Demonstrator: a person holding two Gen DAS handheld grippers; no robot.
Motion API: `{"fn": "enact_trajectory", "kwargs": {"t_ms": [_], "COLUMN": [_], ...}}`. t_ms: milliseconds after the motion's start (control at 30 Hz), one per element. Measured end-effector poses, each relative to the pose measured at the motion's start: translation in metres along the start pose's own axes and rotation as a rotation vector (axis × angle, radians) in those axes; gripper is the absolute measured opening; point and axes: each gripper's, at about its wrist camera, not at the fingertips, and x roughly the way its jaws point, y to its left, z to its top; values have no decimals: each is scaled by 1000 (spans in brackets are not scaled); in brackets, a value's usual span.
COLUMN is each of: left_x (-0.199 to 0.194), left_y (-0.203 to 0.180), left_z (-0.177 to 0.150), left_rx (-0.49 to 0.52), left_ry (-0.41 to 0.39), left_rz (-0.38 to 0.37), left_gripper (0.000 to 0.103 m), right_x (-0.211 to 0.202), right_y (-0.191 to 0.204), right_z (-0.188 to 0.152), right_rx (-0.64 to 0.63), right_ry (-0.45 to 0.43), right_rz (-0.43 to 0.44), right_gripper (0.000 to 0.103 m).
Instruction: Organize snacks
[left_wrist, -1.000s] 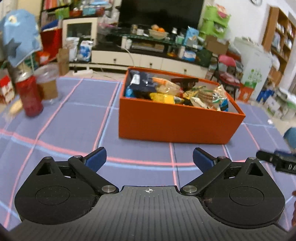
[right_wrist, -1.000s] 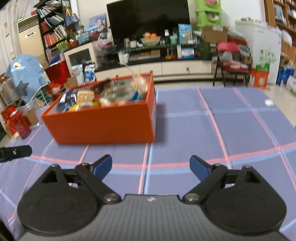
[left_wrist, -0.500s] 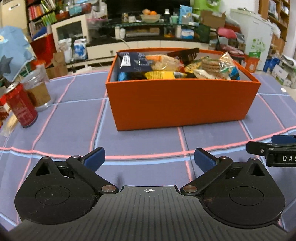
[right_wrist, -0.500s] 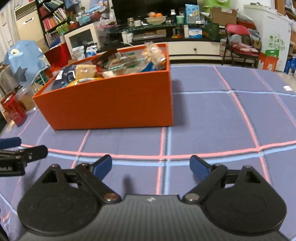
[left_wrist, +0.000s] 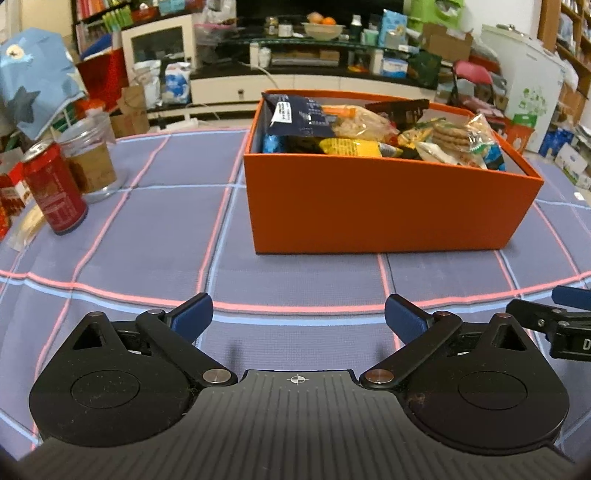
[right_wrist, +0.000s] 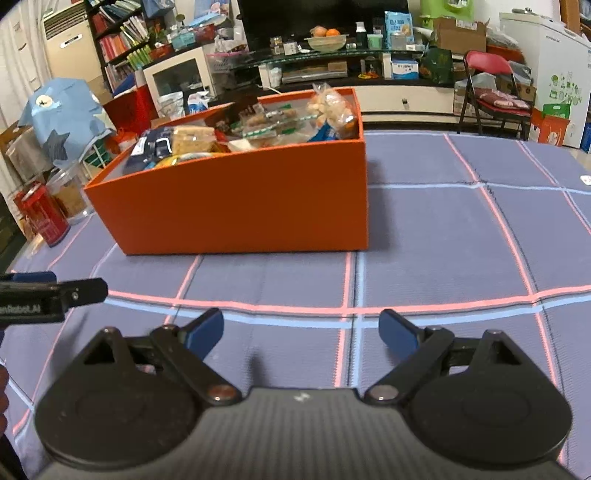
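An orange box (left_wrist: 384, 206) full of snack packets (left_wrist: 354, 129) stands on the blue checked tablecloth; it also shows in the right wrist view (right_wrist: 240, 210). My left gripper (left_wrist: 297, 319) is open and empty, low over the cloth in front of the box. My right gripper (right_wrist: 301, 330) is open and empty, in front of the box's right corner. The right gripper's fingers (left_wrist: 554, 325) show at the right edge of the left wrist view. The left gripper's fingers (right_wrist: 55, 291) show at the left edge of the right wrist view.
A red can (left_wrist: 55, 188) and a clear jar (left_wrist: 90, 155) stand on the cloth left of the box, with a small wrapper (left_wrist: 26, 227) beside them. Behind the table are a TV stand, shelves and a red chair (right_wrist: 491, 85).
Both grippers have swung to face the box more squarely and come a little nearer together. Both stay open and empty. The box has not moved.
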Motion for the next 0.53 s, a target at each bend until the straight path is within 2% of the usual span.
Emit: {"fn": "enact_trajectory", "kwargs": {"t_ms": [367, 533], "left_x": [3, 1], "left_y": [-5, -5], "left_z": [-2, -2], "left_rx": [8, 16], "left_ry": [-20, -36], "left_rz": [48, 39], "left_gripper": [71, 71], "right_x": [-5, -3], "right_y": [-8, -8], "right_z": [1, 1], "right_rx": [14, 13], "right_ry": [3, 9], "right_rz": [8, 7], "right_gripper": [92, 92]}}
